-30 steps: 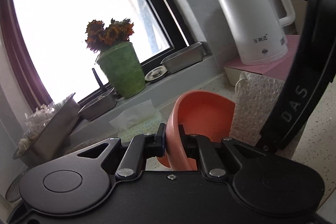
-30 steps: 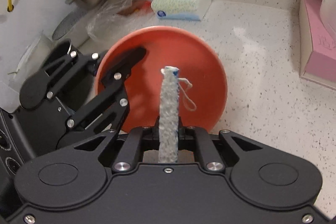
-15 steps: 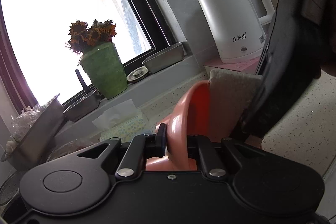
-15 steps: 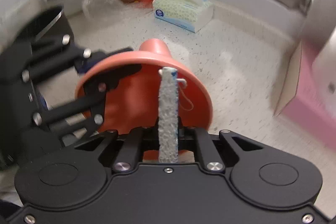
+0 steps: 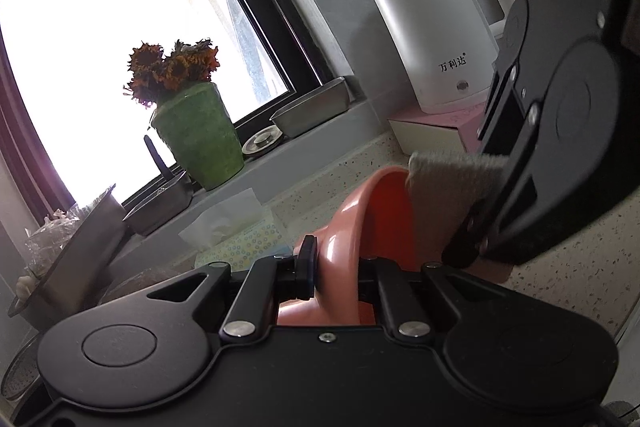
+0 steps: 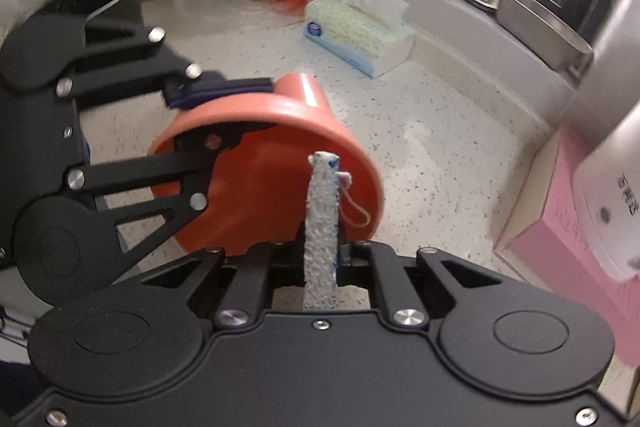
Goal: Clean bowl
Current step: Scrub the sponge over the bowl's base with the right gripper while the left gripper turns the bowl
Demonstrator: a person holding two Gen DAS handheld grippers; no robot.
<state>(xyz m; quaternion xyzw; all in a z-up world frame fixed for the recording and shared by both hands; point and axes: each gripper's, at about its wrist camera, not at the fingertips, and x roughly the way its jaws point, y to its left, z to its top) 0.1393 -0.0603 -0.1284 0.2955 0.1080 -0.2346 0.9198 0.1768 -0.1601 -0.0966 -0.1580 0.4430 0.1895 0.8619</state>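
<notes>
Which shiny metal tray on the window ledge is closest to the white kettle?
The metal tray right of the green flower pot, by the little round lid. The other tray sits on the pot's far side, away from the kettle.

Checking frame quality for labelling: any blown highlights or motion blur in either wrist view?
Left wrist: window blown out white, flowers backlit, right gripper dark and soft. Right wrist: left gripper and sill smeared, cloth sharp; both bend at edges.

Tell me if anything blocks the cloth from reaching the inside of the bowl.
Nothing visible does. The grey textured cloth strip in the right tool points into the tilted orange plastic bowl, whose rim the left tool clamps to one side.
</notes>
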